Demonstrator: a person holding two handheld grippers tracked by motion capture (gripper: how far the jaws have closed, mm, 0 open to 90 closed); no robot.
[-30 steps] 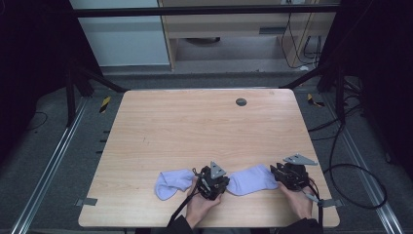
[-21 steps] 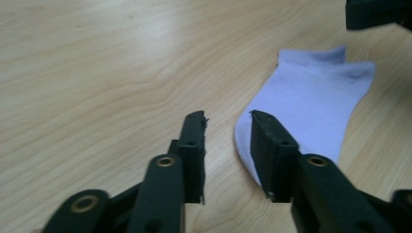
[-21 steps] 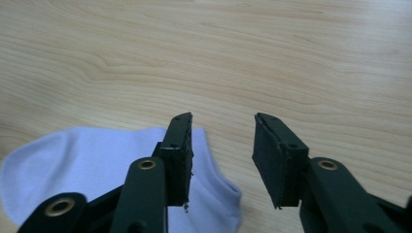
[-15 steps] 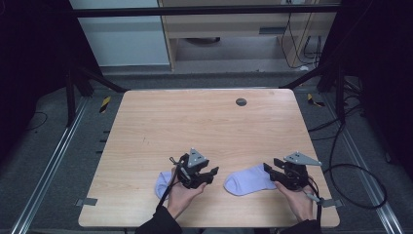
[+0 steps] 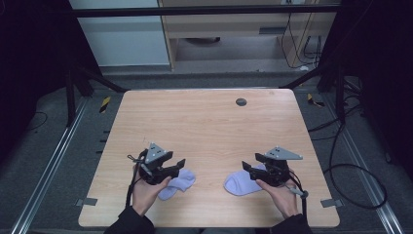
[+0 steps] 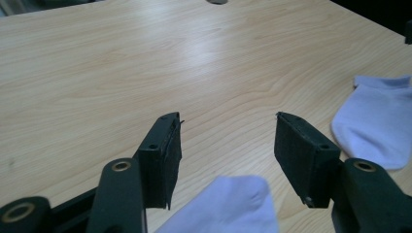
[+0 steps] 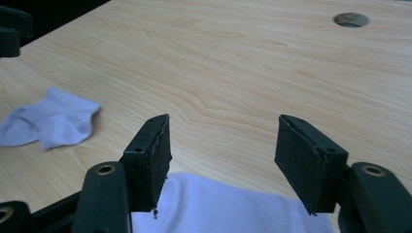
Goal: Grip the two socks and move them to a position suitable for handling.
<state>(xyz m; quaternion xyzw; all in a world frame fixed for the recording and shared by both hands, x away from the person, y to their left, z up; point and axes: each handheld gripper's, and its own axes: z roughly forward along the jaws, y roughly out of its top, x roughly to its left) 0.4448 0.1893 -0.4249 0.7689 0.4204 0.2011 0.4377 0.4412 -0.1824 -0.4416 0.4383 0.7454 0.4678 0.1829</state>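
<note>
Two pale lavender socks lie flat near the table's front edge. The left sock [image 5: 179,183] sits just under and in front of my left gripper [image 5: 178,167], whose jaws stand open above its end [image 6: 228,204]. The right sock [image 5: 239,183] lies under my right gripper [image 5: 250,164], also open, with the fabric [image 7: 233,208] below the jaws and not pinched. Each gripper view shows the other sock farther off: the right sock [image 6: 374,126] and the left sock [image 7: 48,124]. A bare gap of table separates the socks.
The light wooden table [image 5: 204,126] has a round cable hole [image 5: 241,102] at the back centre. Dark floor, metal rails and cables surround it. A hand holds each gripper at the front edge.
My left gripper has moved left, from between the two socks to the left sock's near end. The right gripper and both socks have barely shifted.
</note>
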